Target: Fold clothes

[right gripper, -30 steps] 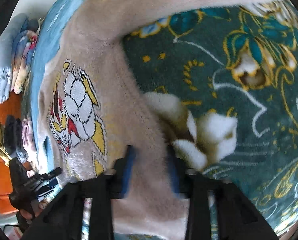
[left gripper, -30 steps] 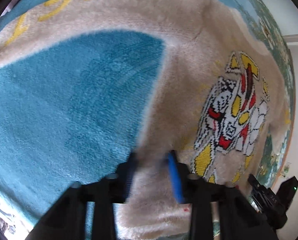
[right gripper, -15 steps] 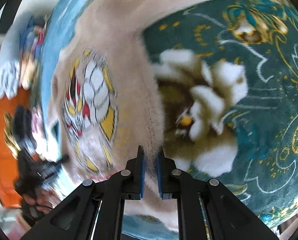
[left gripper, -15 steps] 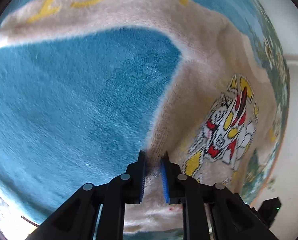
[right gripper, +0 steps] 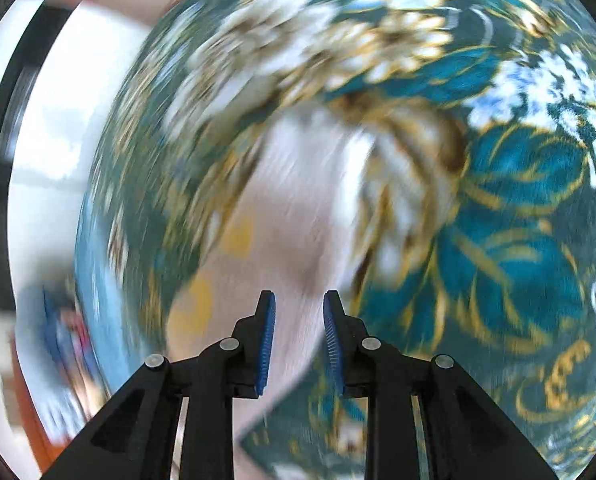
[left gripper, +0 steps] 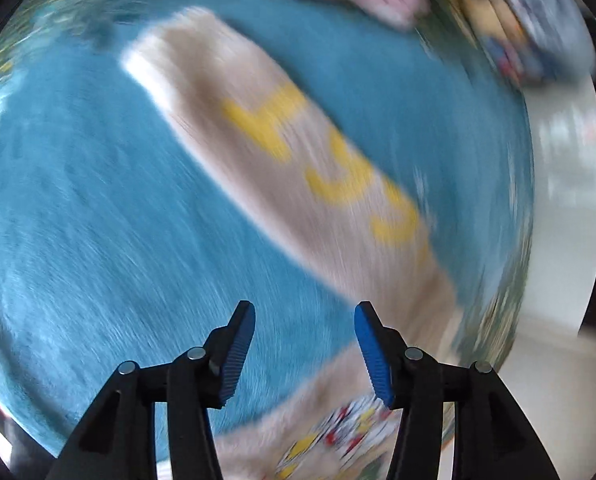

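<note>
Nearest, the left tool [left gripper: 304,344] is opening with nothing between its pads; the right tool [right gripper: 299,332] is opening too, also empty. Beyond them the beige sweater [left gripper: 282,168] lies on the blanket [left gripper: 78,220], one sleeve stretched out flat. Folding looks barely begun. Its yellow lettering is too blurred to read.

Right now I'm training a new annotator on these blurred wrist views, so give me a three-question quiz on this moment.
1. True or false: the left gripper grips the beige sweater's sleeve.
2. What colour are the letters on that sleeve: A red, B yellow, C black?
3. What pattern covers the green blanket ahead of the right gripper?

Key: 1 false, its jaws are opening with nothing between them; 2 B; 3 flowers.
</note>
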